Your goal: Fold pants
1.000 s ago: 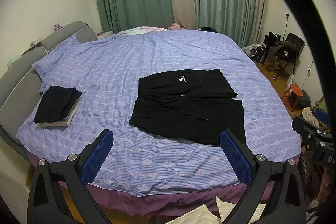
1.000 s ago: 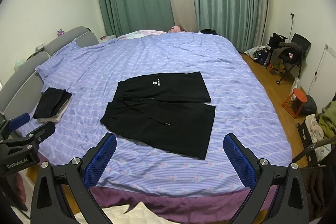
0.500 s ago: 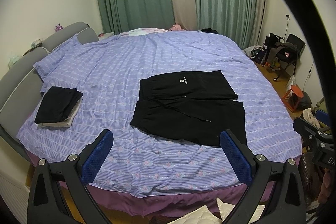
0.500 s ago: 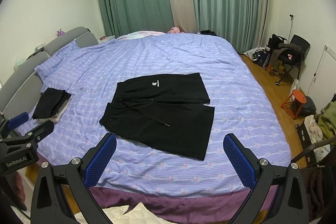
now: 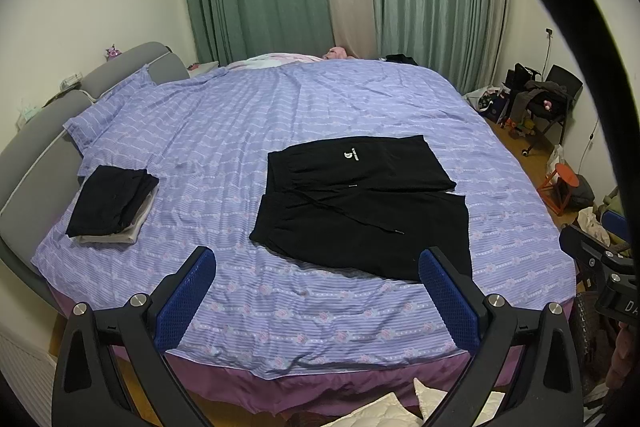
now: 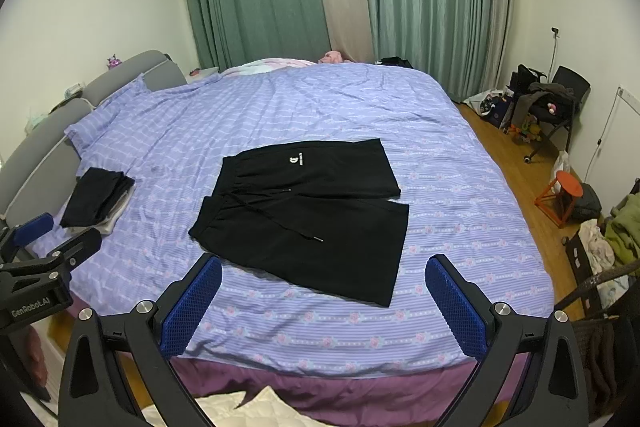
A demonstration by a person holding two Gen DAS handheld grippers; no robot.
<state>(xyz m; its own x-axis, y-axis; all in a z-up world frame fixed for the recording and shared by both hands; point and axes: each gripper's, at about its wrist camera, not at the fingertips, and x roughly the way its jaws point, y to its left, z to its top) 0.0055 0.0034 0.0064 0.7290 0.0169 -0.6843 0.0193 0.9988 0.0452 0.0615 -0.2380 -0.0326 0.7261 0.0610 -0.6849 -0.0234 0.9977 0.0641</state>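
Black pants point(image 5: 360, 203) lie flat on the purple striped bed point(image 5: 224, 131), waistband to the left, a white logo on the far leg, drawstring loose across the front. They also show in the right wrist view point(image 6: 304, 211). My left gripper point(image 5: 316, 291) is open and empty, held off the bed's near edge, short of the pants. My right gripper point(image 6: 324, 299) is open and empty, likewise back from the near edge. Each gripper shows at the side of the other's view.
A stack of folded dark and light clothes point(image 5: 110, 205) sits at the bed's left near the grey headboard point(image 5: 36, 131). Green curtains hang behind. A chair with clutter point(image 6: 548, 107) and an orange stool point(image 6: 564, 195) stand on the wood floor at right. White quilted fabric point(image 6: 240, 411) lies below.
Both views have shifted only slightly; the pants sit a little lower and nearer in frame. Both grippers stay open and empty.
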